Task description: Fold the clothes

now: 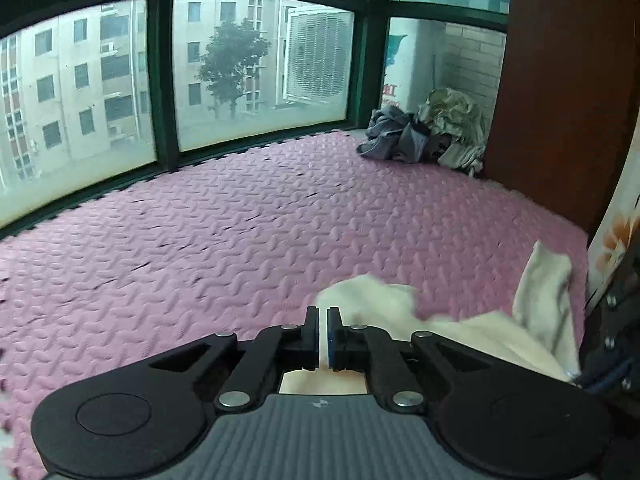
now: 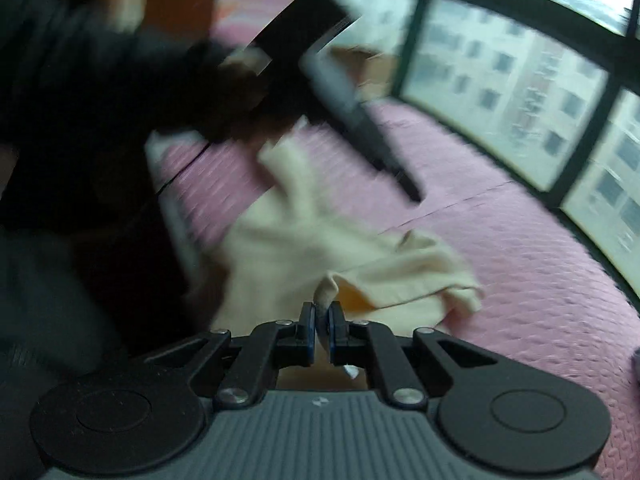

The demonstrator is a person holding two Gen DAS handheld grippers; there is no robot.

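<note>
- A cream-coloured soft cotton garment (image 2: 320, 240) lies crumpled on the near edge of a pink embossed foam mat (image 1: 240, 216), pulled up into loose ridges rather than spread flat.
- The right gripper (image 2: 322, 316) has its jaws closed on a pinched fold of the cream cloth, which bunches up between the blue pads; the grip looks meant to lift one edge so the piece can be drawn out.
- The left gripper (image 1: 323, 320) shows its jaws nearly together with pale fabric visible in the narrow gap and beneath the fingers; it appears clamped on another part of the same garment, probably to stretch the cloth between two hands.
- In the right wrist view the left tool crosses the upper frame as a dark blur, held in a black sleeve (image 2: 100, 92); the frame is smeared, so finer detail cannot be read.
- A heap of unfolded grey and beige clothes (image 1: 428, 128) waits in the far corner, well apart from the cream piece, against a brown wooden panel (image 1: 560, 80).
- Green-framed windows (image 1: 160, 80) border the mat's far side.
- The open mat ahead offers room to lay the garment flat; nothing stands in the way.
</note>
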